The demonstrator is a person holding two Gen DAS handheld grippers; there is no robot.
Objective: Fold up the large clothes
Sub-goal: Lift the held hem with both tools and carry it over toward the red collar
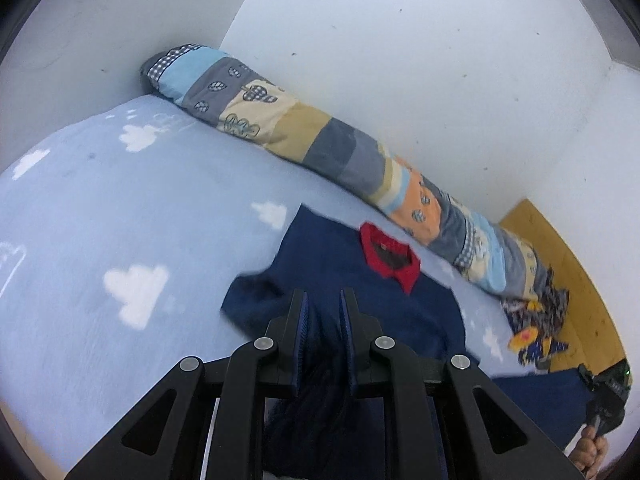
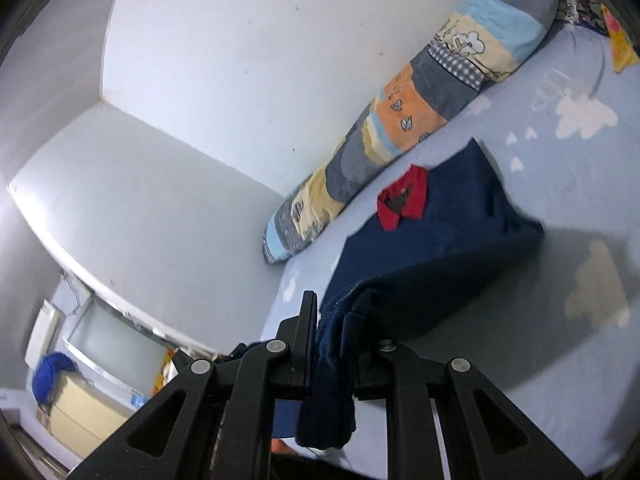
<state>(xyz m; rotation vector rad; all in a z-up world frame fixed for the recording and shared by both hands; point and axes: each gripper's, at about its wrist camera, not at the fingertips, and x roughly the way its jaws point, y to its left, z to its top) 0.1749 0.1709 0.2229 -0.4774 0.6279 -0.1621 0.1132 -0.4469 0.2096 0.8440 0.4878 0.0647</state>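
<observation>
Fig.: I'm clamping L tongs [image 1: 323, 300] and R tongs [image 2: 334, 312] each on the hem of the navy shirt [image 1: 344, 280], lifting it so the lower half can fold toward the red collar [image 1: 390, 258]; collar end is lying on the bed [image 1: 120, 220], w/ bolster [image 1: 320, 140] along the wall.

Home bedroom — cloud-print bed sheet [image 1: 100, 208], patchwork bolster [image 1: 320, 140], plain white walls [image 1: 400, 60]
</observation>
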